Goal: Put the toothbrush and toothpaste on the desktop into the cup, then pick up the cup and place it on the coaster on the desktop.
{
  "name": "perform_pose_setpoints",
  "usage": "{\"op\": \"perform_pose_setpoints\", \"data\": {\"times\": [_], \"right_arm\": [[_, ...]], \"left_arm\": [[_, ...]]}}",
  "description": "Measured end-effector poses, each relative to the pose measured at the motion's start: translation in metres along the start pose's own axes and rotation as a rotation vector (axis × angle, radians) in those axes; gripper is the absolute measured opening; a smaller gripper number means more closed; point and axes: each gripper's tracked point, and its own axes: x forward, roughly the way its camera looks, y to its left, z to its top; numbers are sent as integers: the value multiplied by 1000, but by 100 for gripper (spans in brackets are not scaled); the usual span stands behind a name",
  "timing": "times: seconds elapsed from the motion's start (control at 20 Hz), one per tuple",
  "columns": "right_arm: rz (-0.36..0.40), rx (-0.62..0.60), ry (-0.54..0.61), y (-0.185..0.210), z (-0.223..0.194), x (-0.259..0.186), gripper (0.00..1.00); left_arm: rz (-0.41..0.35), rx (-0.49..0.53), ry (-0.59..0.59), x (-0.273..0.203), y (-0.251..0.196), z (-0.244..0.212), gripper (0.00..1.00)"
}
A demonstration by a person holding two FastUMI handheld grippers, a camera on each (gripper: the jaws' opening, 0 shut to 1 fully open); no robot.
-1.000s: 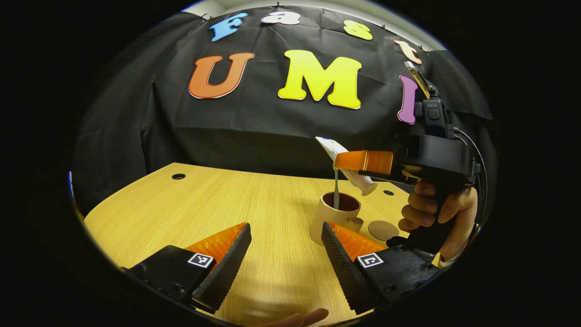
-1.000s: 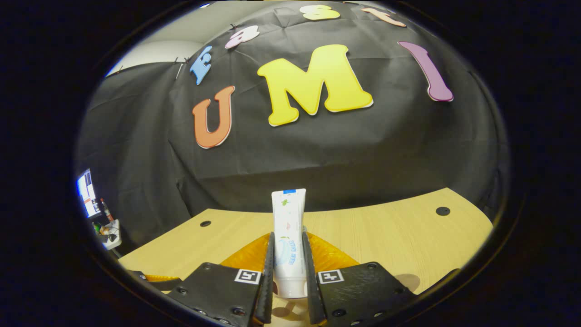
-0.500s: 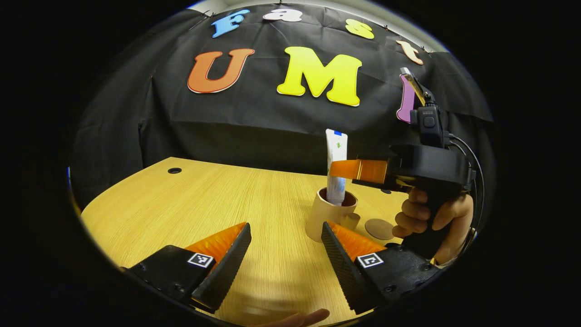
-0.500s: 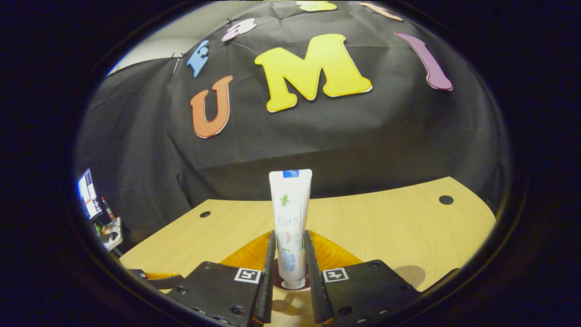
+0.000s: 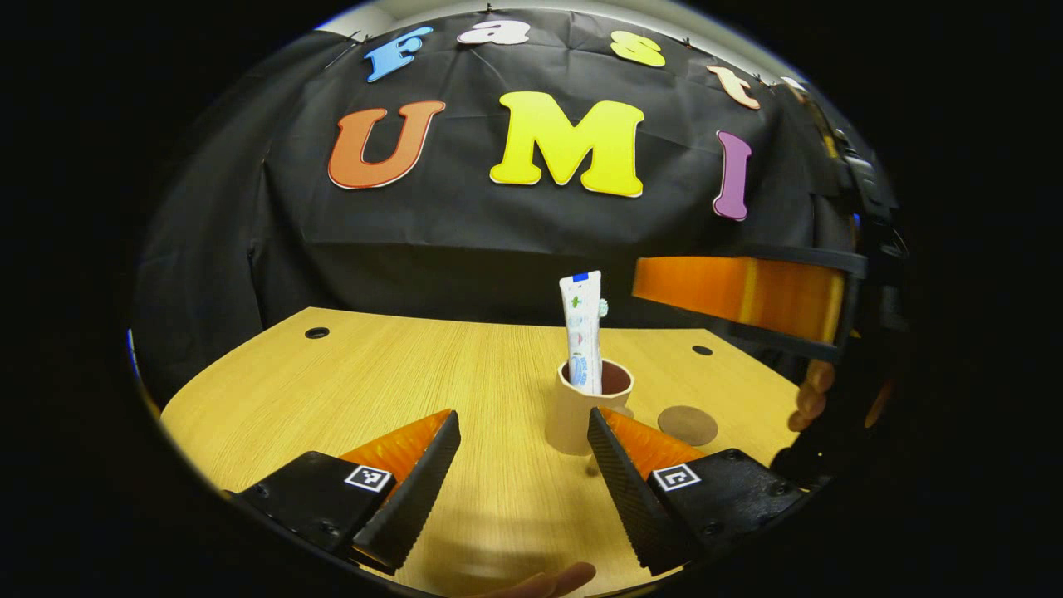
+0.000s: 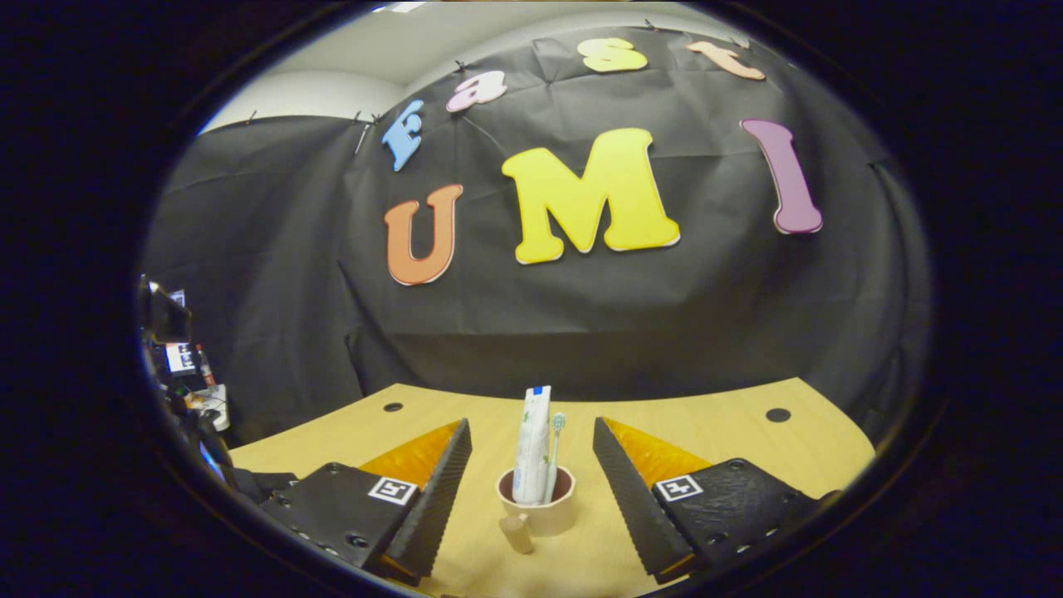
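Observation:
A beige cup (image 5: pixel 573 415) with a dark inside stands on the wooden desk (image 5: pixel 374 374). The white toothpaste tube (image 5: pixel 582 330) stands upright in it, and the toothbrush head (image 5: pixel 603 307) peeks out behind the tube. My left gripper (image 5: pixel 521 415) is open, low over the desk, with the cup just ahead of its right finger. A round brown coaster (image 5: pixel 688 424) lies to the cup's right. In the right gripper view, my right gripper (image 6: pixel 531 423) is open and held back from the cup (image 6: pixel 538 511), which holds the tube (image 6: pixel 531 444) and the toothbrush (image 6: pixel 555 453).
The right gripper's finger (image 5: pixel 739 291) looms large at the right of the left gripper view, with a hand (image 5: pixel 810 399) under it. Two cable holes (image 5: pixel 316 332) (image 5: pixel 702 350) mark the desk's back edge. The cup's handle (image 6: pixel 517 531) points toward the right gripper.
The right gripper lowered the toothpaste into the cup, opened, let it go and drew back. The tube now stands free in the cup. The left gripper has barely moved.

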Motion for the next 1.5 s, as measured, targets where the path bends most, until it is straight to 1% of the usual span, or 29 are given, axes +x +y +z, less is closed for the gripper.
{"op": "perform_pose_setpoints", "data": {"times": [0.05, 0.15, 0.25, 0.35, 0.4, 0.55, 0.65, 0.7, 0.75, 0.8, 0.85, 0.9, 0.95, 1.05, 1.15, 1.25, 1.3, 1.35, 1.4, 1.45, 1.5], "right_arm": [[-9, -6, -24, -5, 9, -14, 90], [-31, -17, -67, -17, 23, -44, 92], [-40, -14, -107, -29, 33, -74, 93], [-53, -4, -138, -43, 38, -104, 93], [-62, -6, -150, -49, 38, -117, 93], [-114, -32, -183, -75, 37, -151, 93], [-150, -39, -195, -88, 33, -167, 93], [-151, -31, -197, -90, 28, -173, 93], [-142, -21, -195, -90, 22, -178, 93], [-133, -10, -188, -91, 15, -182, 93], [-119, -3, -181, -92, 8, -185, 93], [-111, 3, -177, -94, 1, -188, 93], [-106, 14, -179, -96, -3, -189, 93], [-115, 35, -153, -103, -8, -185, 93], [-100, 51, -153, -105, -5, -186, 93], [-142, 66, -160, -124, -1, -189, 93], [-157, 79, -170, -130, 3, -193, 93], [-163, 94, -187, -134, 9, -198, 93], [-164, 105, -209, -137, 16, -204, 95], [-166, 110, -230, -141, 23, -208, 95], [-172, 109, -247, -147, 25, -211, 95]], "left_arm": [[-6, -8, 10, 1, -4, 3, 98], [-15, -11, 34, 5, -12, 15, 98], [-36, -5, 82, 10, -21, 20, 98], [-65, 7, 159, 19, -34, 21, 98], [-67, 16, 194, 21, -40, 20, 98], [-77, 78, 312, 38, -53, 10, 97], [-66, 89, 413, 53, -58, -4, 97], [-67, 66, 491, 56, -60, -16, 97], [-61, 28, 562, 58, -66, -29, 97], [-59, 2, 638, 59, -71, -41, 100], [-45, 1, 697, 64, -69, -49, 97], [-25, 19, 742, 68, -66, -55, 97], [-20, 30, 791, 71, -66, -62, 96], [-46, 20, 891, 72, -71, -76, 94], [-22, 21, 964, 70, -70, -86, 89], [0, 40, 992, 71, -65, -91, 74], [0, 12, 1002, 71, -67, -94, 67], [11, 3, 995, 73, -67, -93, 49], [25, 16, 992, 71, -63, -86, 37], [22, 26, 993, 69, -61, -82, 34], [24, 23, 991, 67, -59, -77, 33]]}}
